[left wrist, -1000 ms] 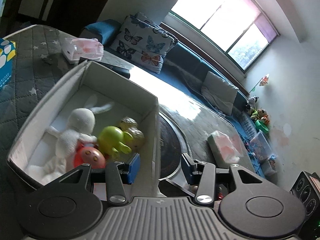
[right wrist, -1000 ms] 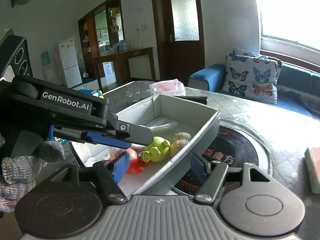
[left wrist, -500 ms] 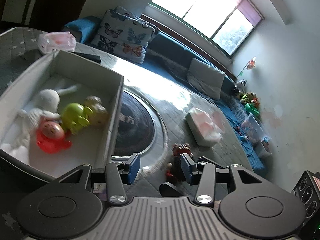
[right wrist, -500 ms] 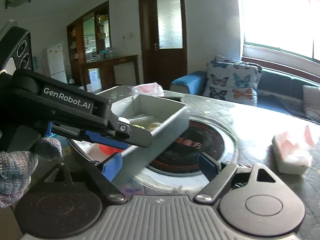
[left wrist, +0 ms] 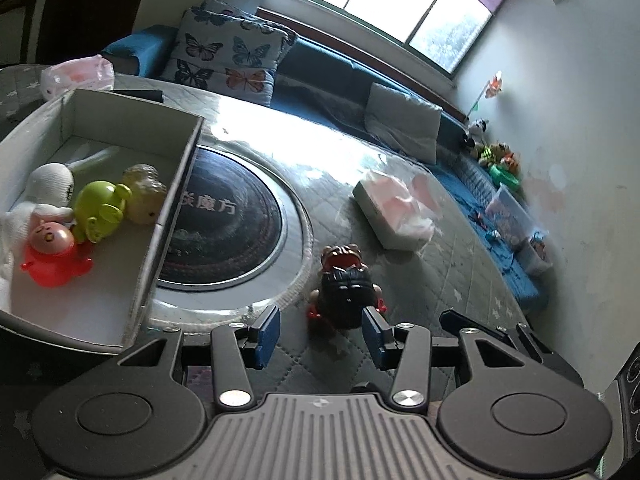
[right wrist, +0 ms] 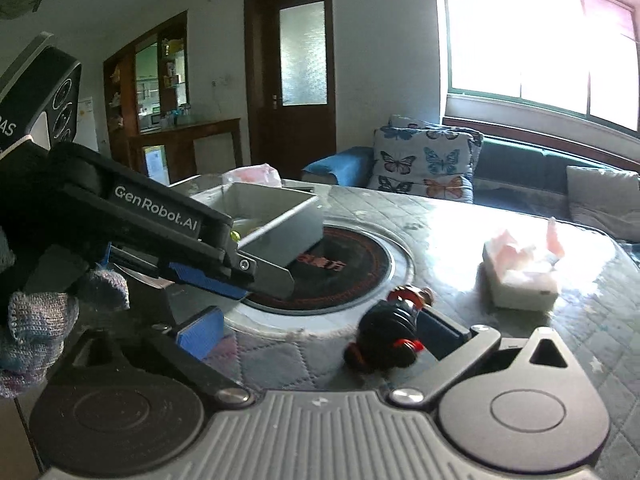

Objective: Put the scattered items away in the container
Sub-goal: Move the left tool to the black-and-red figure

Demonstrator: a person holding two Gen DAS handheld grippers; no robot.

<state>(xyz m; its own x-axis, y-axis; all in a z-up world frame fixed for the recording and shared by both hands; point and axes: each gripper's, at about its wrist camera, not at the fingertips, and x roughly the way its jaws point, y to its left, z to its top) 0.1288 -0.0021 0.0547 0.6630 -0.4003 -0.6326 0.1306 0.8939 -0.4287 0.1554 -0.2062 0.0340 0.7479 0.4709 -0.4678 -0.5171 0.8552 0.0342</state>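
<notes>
Living room, grey quilted table cover point(left wrist: 440, 280) with round black inset.

Item: dark toy figure point(left wrist: 344, 292), red trim, ribbed rounded body, on cover just ahead of left gripper point(left wrist: 322, 332), pads apart, empty. Right gripper point(right wrist: 320, 332) also spread, figure near its right pad (contact unclear).

Container: grey box point(left wrist: 176, 200), stiff walls, holding white knit rabbit point(left wrist: 48, 184), green, yellow and red glossy toys.

Risk: rounded figure may roll or slip from off-centre pinch; grippers crowd each other.

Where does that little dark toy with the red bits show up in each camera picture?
Left wrist: the dark toy stands low centre, just ahead of the open fingers.
Right wrist: it lies low centre-right, beside the right finger.
Shared landmark: the tissue box.
</notes>
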